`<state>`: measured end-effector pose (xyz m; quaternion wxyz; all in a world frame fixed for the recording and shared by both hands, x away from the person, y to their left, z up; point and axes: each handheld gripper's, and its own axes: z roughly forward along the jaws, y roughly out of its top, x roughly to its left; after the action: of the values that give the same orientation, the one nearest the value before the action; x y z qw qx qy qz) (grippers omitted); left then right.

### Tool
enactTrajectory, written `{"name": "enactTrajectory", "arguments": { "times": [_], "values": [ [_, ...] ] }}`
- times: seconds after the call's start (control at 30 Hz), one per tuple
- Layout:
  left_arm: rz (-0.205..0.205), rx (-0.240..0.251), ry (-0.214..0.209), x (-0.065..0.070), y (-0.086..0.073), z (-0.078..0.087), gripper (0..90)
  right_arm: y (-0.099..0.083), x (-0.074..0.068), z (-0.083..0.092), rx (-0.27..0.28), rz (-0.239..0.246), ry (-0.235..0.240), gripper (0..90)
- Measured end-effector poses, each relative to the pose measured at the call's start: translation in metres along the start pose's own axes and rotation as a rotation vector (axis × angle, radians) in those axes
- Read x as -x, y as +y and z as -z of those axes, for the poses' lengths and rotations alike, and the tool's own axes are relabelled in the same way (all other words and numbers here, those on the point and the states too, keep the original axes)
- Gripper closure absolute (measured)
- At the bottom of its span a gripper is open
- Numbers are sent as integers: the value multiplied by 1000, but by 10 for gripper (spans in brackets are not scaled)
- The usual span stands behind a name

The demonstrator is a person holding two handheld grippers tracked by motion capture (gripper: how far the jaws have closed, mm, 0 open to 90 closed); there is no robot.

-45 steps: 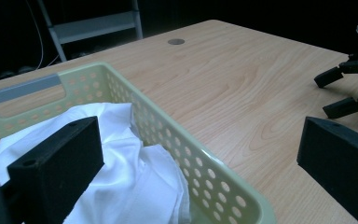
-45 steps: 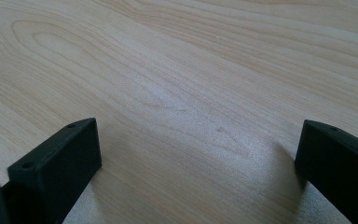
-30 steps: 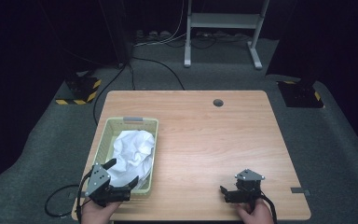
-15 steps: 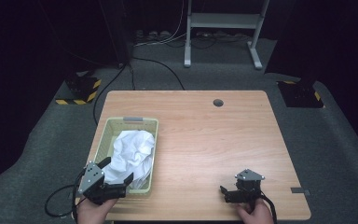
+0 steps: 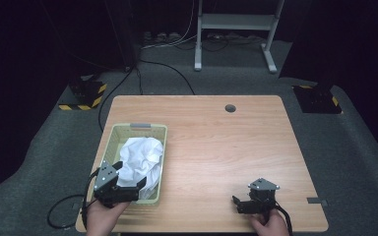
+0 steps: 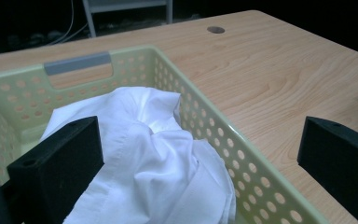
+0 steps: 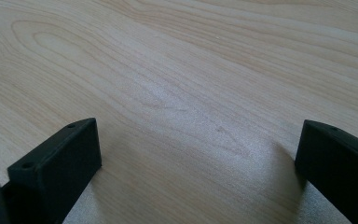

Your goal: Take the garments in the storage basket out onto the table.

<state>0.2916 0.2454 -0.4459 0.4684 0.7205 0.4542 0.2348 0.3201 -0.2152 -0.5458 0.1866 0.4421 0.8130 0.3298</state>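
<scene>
Two grippers, both with jaws wide apart. Left gripper (image 5: 128,189) at the near end of the basket (image 5: 109,145), one jaw over the white cloth (image 5: 140,158) and the other outside the basket's right wall, gripping nothing. Cloth bunched up inside the basket, piled toward its near end. Basket on the left side of the table (image 5: 216,132), grey handle (image 6: 78,62) at its far end. Right gripper (image 5: 236,204) low over bare wood near the table's front right, well apart from the basket, jaws empty.
</scene>
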Motion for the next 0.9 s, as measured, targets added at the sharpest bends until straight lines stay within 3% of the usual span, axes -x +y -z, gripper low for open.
{"name": "enactTrajectory", "arguments": {
  "times": [0.2,0.3,0.37,0.4,0.73,0.9],
  "values": [
    [52,-41,-21,-12,6,-11,8,0,0,0,0,-2,0,1],
    [76,-81,-8,-21,8,-20,8,0,0,0,-1,-2,1,1],
    [73,-84,-1,-23,8,-21,8,0,0,0,-1,-2,1,1],
    [63,-103,24,-25,11,-25,8,0,0,0,0,-2,1,1],
    [43,-196,42,-32,25,-43,14,0,0,0,0,-2,1,1],
    [55,-236,42,-39,30,-54,11,0,0,0,-1,-2,1,0]
  ]
}}
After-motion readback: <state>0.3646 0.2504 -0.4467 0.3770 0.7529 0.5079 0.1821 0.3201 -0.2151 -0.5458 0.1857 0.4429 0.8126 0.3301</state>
